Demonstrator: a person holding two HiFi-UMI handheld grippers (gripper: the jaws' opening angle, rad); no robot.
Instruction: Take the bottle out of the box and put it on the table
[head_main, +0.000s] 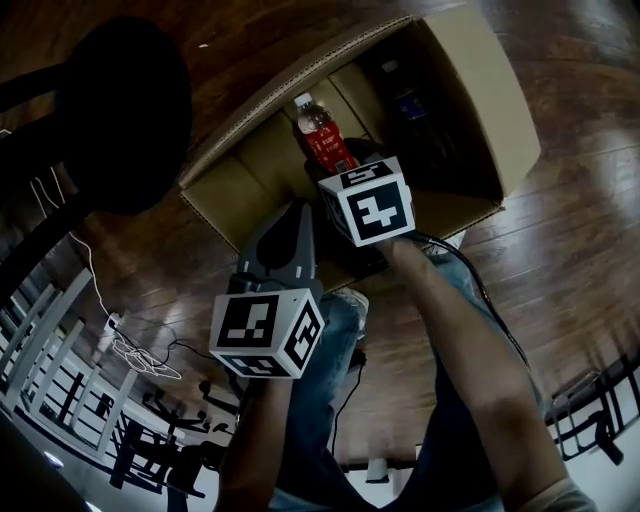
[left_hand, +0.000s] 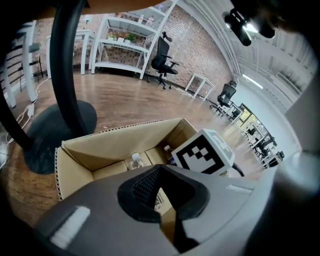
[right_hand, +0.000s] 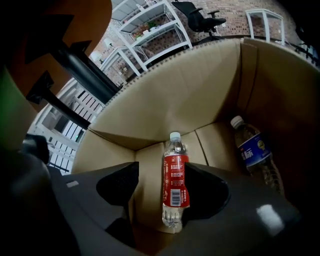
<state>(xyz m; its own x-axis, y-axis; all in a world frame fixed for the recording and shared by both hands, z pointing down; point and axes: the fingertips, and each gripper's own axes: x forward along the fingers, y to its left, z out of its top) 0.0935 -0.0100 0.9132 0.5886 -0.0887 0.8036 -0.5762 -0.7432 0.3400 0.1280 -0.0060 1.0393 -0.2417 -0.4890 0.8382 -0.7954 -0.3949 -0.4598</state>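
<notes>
My right tongs stand open around the red-labelled clear plastic bottle, which sits close to one pad; I centre it before squeezing. My left tongs are closed, empty.

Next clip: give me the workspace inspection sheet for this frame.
Surface: wooden floor; open cardboard box stands on it.
Job's things: red-label bottle and blue-label bottle, both inside the box.
Clutter: nothing seen.
Grippers: right gripper open, red-label bottle between its jaws, not clamped; left gripper shut, empty.
Cables: white cable on the floor; black cable along the right arm.
Surroundings: black pedestal stand, white shelves, office chairs, brick wall.
</notes>
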